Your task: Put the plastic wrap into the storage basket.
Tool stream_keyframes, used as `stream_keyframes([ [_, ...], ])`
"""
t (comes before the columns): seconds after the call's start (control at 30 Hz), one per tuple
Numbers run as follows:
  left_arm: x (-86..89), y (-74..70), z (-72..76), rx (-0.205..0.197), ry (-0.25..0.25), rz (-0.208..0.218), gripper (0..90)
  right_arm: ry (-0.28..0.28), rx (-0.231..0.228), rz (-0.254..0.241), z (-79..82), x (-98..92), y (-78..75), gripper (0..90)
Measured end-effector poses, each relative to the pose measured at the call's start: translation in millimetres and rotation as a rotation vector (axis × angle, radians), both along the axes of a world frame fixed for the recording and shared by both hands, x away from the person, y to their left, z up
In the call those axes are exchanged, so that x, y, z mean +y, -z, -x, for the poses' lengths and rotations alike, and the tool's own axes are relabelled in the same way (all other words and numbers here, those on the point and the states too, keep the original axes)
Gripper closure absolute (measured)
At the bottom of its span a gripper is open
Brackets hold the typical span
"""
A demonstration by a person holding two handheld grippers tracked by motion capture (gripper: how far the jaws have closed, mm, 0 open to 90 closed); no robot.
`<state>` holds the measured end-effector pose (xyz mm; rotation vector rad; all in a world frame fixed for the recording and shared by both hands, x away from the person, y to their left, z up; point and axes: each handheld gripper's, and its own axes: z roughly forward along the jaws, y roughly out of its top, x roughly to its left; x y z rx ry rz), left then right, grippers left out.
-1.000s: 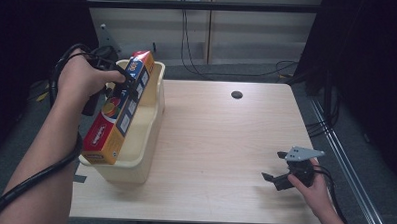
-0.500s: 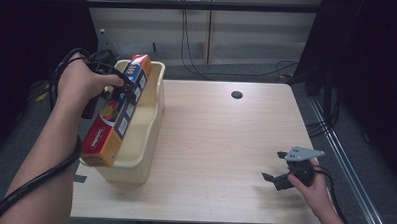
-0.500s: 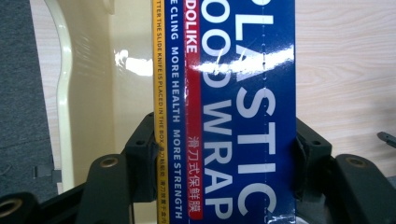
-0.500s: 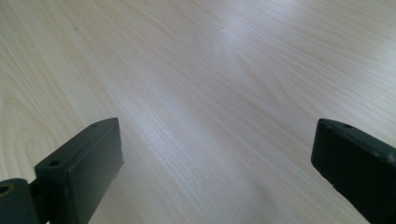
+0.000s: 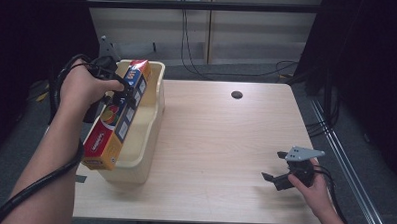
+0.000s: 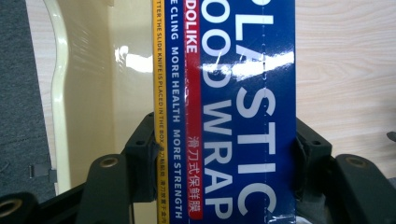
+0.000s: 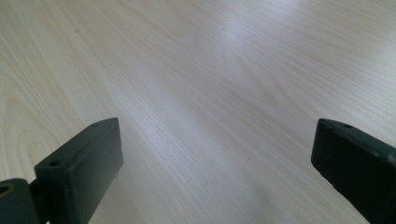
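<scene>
left gripper: clamped on plastic wrap box | box: tilted along the cream bin's left rim, not yet down inside (placement looks part done) | right gripper: jaws apart, idle on table

High view overhead, far; gripper views close, sharing table.
</scene>
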<state>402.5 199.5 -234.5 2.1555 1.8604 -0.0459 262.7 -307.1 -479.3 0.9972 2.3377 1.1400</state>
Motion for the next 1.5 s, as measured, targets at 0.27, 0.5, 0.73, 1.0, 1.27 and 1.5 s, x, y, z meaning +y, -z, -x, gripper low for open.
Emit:
stream_keyframes([
  [0.27, -0.4, 8.1, -1.5, 0.005, -0.002, -0.01, 40.2, 0.0, -0.001, 0.0, 0.1, 0.0, -0.1, 1.9],
  [0.5, -0.3, 16.0, -2.0, 0.015, -0.002, -0.015, 40.2, 0.004, 0.001, 0.003, 0.8, 0.3, -0.3, 1.9],
  [0.73, -0.8, 23.5, -2.7, 0.023, -0.002, -0.013, 40.2, 0.003, 0.0, 0.004, 0.8, 0.4, -0.3, 1.9],
  [1.0, 0.5, 30.6, -2.7, 0.033, -0.003, -0.013, 40.2, 0.001, -0.002, 0.005, 0.7, 0.2, -0.6, 1.9],
  [1.27, 1.2, 38.1, -3.1, 0.039, -0.002, -0.01, 40.1, -0.001, -0.003, 0.007, 0.9, 0.3, -0.8, 1.9],
  [1.5, 2.4, 46.6, -4.4, 0.05, -0.01, -0.016, 40.1, 0.002, -0.004, 0.008, 1.0, 0.1, -0.9, 1.9],
])
